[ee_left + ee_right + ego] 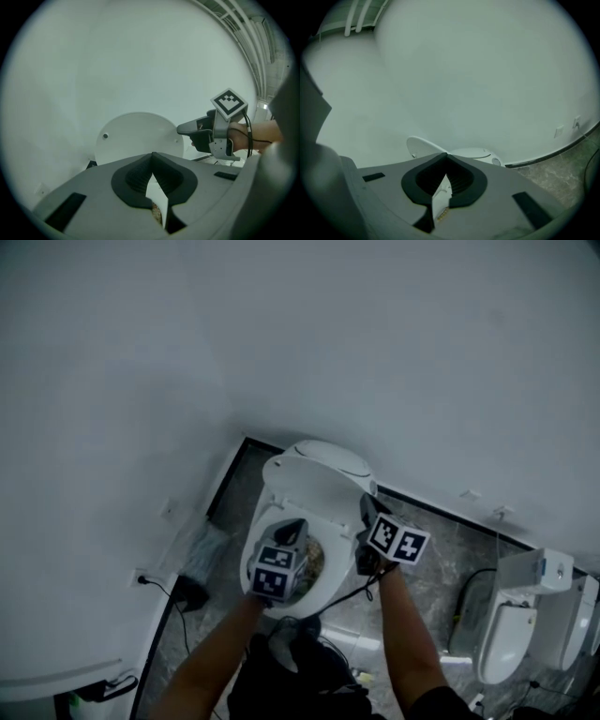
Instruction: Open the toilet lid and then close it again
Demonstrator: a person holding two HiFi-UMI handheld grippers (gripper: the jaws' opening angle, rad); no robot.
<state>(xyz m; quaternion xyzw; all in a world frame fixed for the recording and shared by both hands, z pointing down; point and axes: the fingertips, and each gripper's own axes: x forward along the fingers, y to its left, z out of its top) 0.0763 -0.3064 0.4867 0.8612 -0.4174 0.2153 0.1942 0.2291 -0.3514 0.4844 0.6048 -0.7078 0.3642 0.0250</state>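
White walls (375, 352) meet a dark marbled tile floor (436, 554) with a black skirting, and a second toilet (506, 643) stands well to the right of the right gripper (367, 510). The toilet lid (314, 479) stands raised just ahead of both grippers. The left gripper (292, 527) hangs over the bowl (330, 585). Both grippers' jaws are closed and empty.
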